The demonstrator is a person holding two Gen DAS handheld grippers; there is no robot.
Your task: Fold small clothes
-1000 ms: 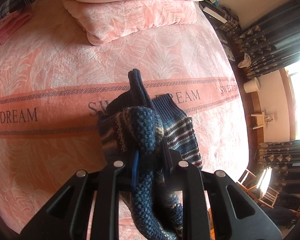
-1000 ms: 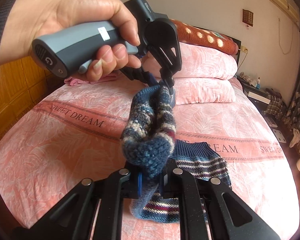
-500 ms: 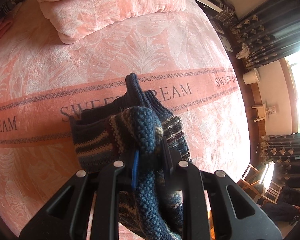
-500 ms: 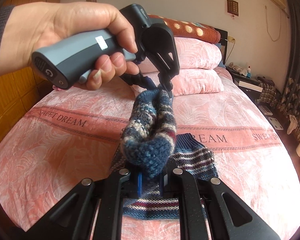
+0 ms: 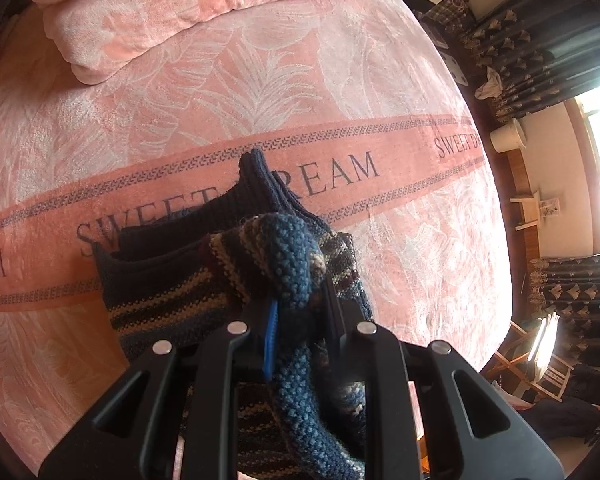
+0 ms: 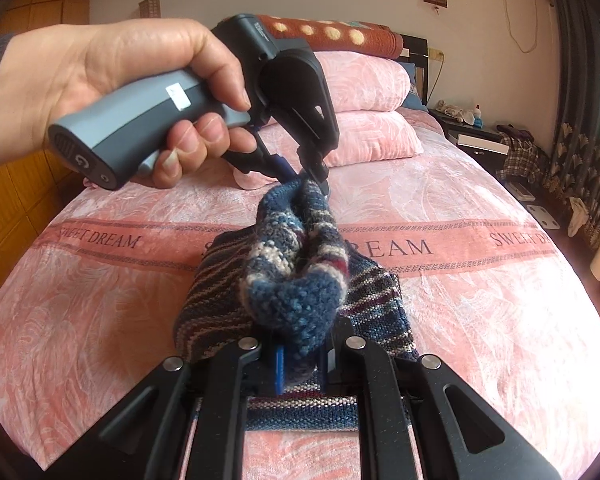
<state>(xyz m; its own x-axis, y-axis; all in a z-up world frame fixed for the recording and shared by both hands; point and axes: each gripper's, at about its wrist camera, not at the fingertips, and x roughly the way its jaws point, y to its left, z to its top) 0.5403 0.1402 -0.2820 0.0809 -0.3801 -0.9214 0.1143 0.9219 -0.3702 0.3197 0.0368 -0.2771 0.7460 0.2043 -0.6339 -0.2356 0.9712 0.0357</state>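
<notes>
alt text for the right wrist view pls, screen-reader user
Two claws hold a striped blue knit garment bunched between them above a pink bed: the right claw grips the near end, the left claw, held in a hand, grips the far end. Pink pillows sit behind.

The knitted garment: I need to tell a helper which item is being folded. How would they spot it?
On the pink bed, find the band printed SWEET DREAM. The garment lies across it, one edge pinched by both grippers. It is the only dark blue striped knit there.
</notes>
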